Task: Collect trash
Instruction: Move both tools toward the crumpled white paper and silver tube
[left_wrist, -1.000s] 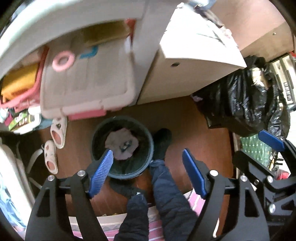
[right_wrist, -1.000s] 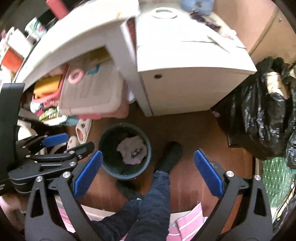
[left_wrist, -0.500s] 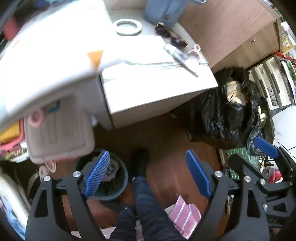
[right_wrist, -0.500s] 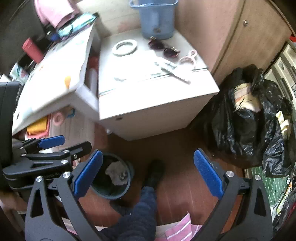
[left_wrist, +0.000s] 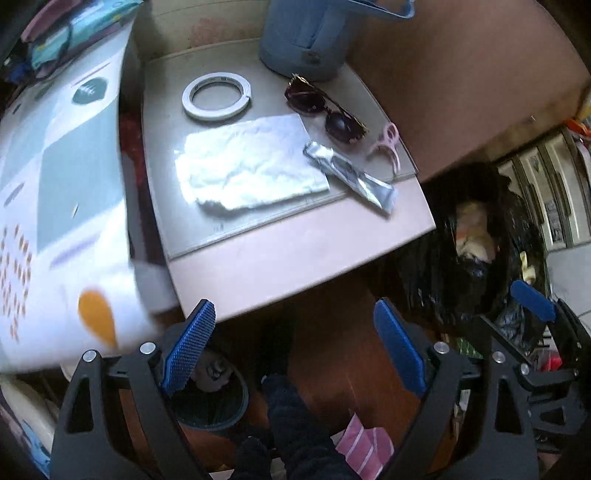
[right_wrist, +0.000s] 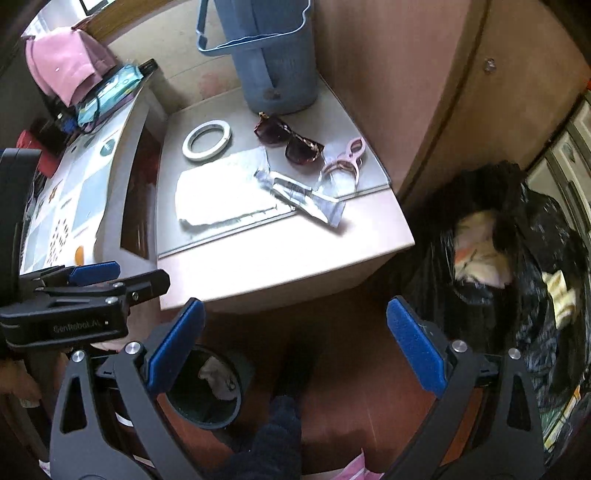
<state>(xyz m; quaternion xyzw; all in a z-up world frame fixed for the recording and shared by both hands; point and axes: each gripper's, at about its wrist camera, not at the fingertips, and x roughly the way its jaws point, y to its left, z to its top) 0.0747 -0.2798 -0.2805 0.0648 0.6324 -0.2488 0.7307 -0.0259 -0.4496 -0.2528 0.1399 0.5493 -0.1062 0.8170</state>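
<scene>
A crumpled white paper sheet (left_wrist: 249, 168) lies flat on the small white cabinet top (left_wrist: 295, 251), near its middle. Its long axis runs left to right across the top. Just right of it, a silver foil wrapper (left_wrist: 349, 177) lies slantwise, its near end pointing toward the cabinet's front right corner and just overhanging the glass sheet that covers the back part of the top. In the right wrist view the wrapper (right_wrist: 299, 194) overlaps the paper's right edge (right_wrist: 221, 194).

Behind the paper sits a white tape roll (left_wrist: 216, 95), lying flat. To its right are dark sunglasses (left_wrist: 325, 109), then a pink clip (left_wrist: 386, 142) near the right edge. A blue plastic bin (right_wrist: 273, 55) stands upright at the back of the top.

On the floor below you, a dark round waste bin (right_wrist: 207, 391) holds a grey crumpled item. It stands left of your dark-sleeved leg (right_wrist: 280, 424). A black trash bag (right_wrist: 517, 280) sits open at the right, beside the cabinet, with pale scraps inside.

Your left gripper (left_wrist: 291, 354) hangs above the floor in front of the cabinet, fingers spread wide and holding nothing. Your right gripper (right_wrist: 295, 343) is the same: released, with nothing between its blue pads (right_wrist: 415, 350). The left gripper's body, seen from the right wrist, carries the lettering "GenRobot.AI".
</scene>
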